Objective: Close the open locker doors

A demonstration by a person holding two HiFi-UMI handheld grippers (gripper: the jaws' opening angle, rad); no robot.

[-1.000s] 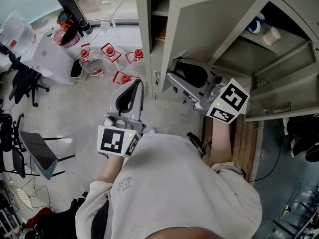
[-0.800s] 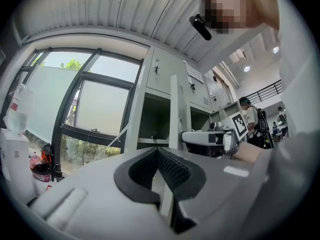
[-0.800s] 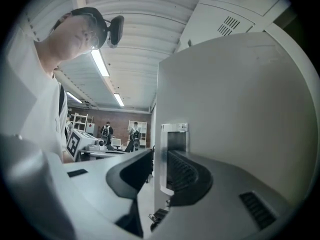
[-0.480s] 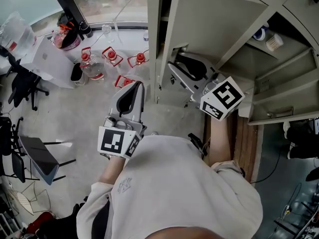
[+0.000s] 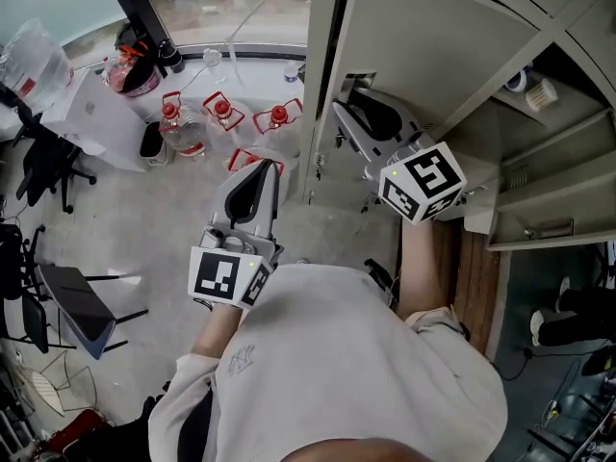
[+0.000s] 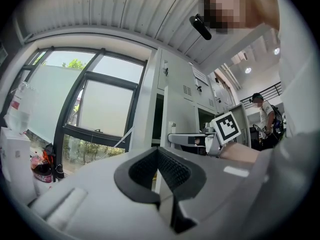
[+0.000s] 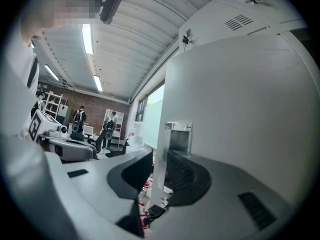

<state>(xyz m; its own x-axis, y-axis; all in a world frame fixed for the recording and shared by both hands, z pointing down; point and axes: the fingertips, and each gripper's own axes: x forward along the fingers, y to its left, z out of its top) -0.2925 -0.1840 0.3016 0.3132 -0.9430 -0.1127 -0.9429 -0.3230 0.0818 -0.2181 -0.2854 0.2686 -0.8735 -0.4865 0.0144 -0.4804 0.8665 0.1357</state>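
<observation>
Facing the pale-grey steel locker bank (image 5: 320, 56) at 1 o'clock in the head view, you have its tall open sheet-metal locker door (image 5: 433, 46) standing ajar across the compartment. Expect that door to be light, stiff and hinge-guided, needing little force. Its painted face looks slick, though, and thin sheet may bounce off the frame. The free edge near the small metal latch bracket (image 7: 179, 129) is the best hold. Your right hand-held gripper (image 5: 351, 112) pinches that edge, forearm reaching toward 12 o'clock. Your left hand-held gripper (image 5: 258, 166) hangs near centre over the concrete floor (image 5: 144, 219), pressed together on nothing.
</observation>
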